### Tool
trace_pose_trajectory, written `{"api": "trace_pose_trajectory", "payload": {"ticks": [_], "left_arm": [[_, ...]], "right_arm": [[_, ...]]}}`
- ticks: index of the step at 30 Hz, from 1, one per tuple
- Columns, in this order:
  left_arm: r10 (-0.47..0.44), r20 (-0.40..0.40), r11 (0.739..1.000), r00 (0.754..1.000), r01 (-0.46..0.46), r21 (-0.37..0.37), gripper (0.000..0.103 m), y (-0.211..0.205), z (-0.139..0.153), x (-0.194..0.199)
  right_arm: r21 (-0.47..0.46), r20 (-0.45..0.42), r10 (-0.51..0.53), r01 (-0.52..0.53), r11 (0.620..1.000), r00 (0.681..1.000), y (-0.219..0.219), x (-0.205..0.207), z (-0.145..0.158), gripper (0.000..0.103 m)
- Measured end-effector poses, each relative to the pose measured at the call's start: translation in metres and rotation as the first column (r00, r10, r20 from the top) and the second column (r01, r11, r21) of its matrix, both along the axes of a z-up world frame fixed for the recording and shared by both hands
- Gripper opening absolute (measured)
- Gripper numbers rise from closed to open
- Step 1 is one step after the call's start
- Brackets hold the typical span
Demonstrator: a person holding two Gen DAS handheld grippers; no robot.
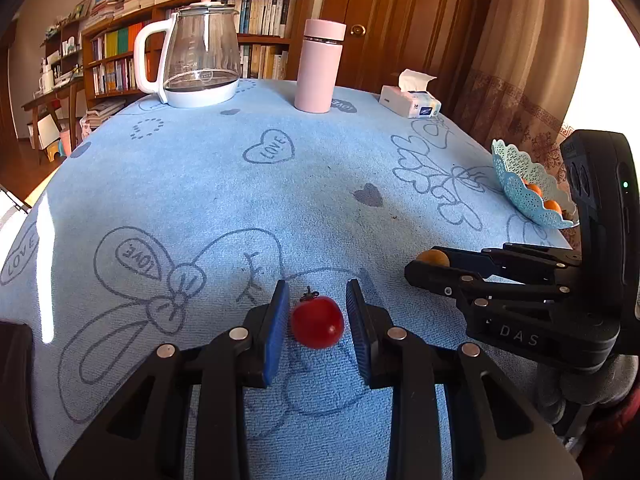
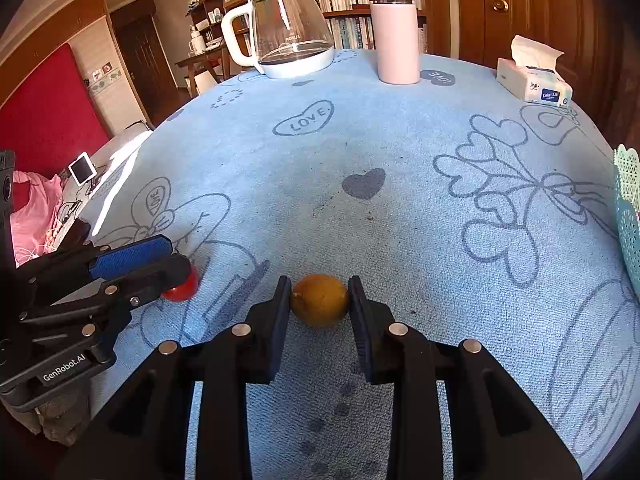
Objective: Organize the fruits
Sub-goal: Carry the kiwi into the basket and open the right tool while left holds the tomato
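Observation:
A red cherry tomato with a dark stem lies on the blue tablecloth between the fingers of my left gripper. The jaws are open, with small gaps on both sides of it. A small yellow-brown round fruit sits between the fingers of my right gripper, whose pads touch both its sides. The right gripper also shows in the left wrist view, with the fruit at its tip. A teal lace basket with orange fruits stands at the table's right edge.
At the table's far side stand a glass kettle, a pink flask and a tissue pack. The basket rim shows in the right wrist view. A bookshelf and a wooden door are behind the table.

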State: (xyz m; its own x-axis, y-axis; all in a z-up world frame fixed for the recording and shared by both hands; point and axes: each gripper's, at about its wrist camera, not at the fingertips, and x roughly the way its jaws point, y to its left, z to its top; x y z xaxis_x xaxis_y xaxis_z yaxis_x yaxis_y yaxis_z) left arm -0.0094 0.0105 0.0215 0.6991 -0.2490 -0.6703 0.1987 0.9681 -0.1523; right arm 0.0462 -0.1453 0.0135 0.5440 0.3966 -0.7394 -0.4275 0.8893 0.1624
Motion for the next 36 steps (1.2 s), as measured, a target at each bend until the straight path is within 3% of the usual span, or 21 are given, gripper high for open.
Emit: {"api": "trace_pose_trajectory", "payload": {"ticks": [9, 13, 36], "left_arm": [[-0.009, -0.034, 1.0, 0.999, 0.01, 0.024, 0.03, -0.005, -0.004, 0.003], [-0.024, -0.093, 0.997, 0.995, 0.03, 0.065, 0.03, -0.012, -0.012, 0.009], [-0.018, -0.032, 0.997, 0.999, 0.02, 0.08, 0.028, -0.014, 0.001, 0.007]], "right_arm": [[0.04, 0.023, -0.043, 0.042, 0.998, 0.999, -0.012, -0.003, 0.005, 0.03], [0.043, 0.031, -0.045, 0.044, 0.998, 0.998, -0.013, -0.004, 0.006, 0.03], [0.117, 0.118, -0.165, 0.152, 0.981, 0.979, -0.054, -0.009, 0.033, 0.03]]}}
